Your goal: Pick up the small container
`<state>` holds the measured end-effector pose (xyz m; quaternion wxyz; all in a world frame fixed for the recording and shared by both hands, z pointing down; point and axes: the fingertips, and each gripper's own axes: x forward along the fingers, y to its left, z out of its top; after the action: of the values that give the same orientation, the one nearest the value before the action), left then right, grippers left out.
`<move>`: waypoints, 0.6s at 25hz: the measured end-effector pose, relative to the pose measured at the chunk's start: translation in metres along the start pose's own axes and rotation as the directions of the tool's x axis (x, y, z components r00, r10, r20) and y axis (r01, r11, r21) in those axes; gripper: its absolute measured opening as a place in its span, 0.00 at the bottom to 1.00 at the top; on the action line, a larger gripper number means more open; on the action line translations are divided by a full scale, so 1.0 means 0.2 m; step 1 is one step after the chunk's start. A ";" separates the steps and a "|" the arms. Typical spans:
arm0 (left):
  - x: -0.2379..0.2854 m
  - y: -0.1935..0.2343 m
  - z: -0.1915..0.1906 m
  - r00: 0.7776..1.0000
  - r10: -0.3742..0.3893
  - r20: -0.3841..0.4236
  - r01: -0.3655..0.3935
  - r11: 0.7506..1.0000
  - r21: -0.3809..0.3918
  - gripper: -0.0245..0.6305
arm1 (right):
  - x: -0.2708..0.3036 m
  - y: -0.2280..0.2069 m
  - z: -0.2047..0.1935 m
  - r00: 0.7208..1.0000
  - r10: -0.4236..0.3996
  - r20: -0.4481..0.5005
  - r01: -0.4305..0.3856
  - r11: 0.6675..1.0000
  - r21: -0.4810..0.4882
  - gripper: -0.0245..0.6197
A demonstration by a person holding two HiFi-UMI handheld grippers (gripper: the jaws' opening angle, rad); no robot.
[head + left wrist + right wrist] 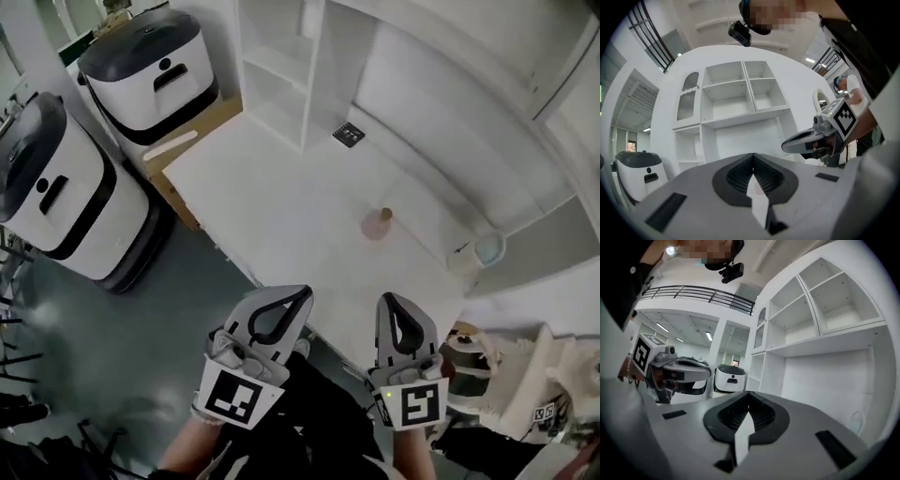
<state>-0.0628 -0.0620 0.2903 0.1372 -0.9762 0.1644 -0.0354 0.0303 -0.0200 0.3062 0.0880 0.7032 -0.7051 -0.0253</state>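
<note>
A small tan container point(385, 215) stands upright on a pale pink disc point(374, 227) in the middle of the white table point(281, 206). Both grippers hover side by side off the table's near edge, well short of the container. My left gripper point(303, 293) is shut and holds nothing; in the left gripper view its jaws point(753, 155) meet at the tips. My right gripper point(388, 300) is also shut and empty, its jaws point(749, 393) pressed together. Each gripper view shows the other gripper alongside, the right gripper point(806, 140) and the left gripper point(679, 373).
A light blue cup-like vessel point(489, 247) sits at the table's right end. A white shelf unit point(281, 66) stands at the back, with a black marker tag point(348, 135) near it. Two white-and-black machines point(150, 70) point(61, 187) stand left of the table. Pale equipment point(525, 375) lies lower right.
</note>
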 end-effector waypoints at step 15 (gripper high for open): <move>0.42 0.05 -0.03 0.997 -0.081 -0.005 0.081 0.997 0.003 0.04 | 0.20 -0.29 -0.05 1.000 -0.030 -0.008 0.030 0.999 0.021 0.04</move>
<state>0.0133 -0.1008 0.2946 0.1367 -0.9817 0.1251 -0.0434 0.0898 -0.0586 0.3103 0.0828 0.7146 -0.6944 -0.0165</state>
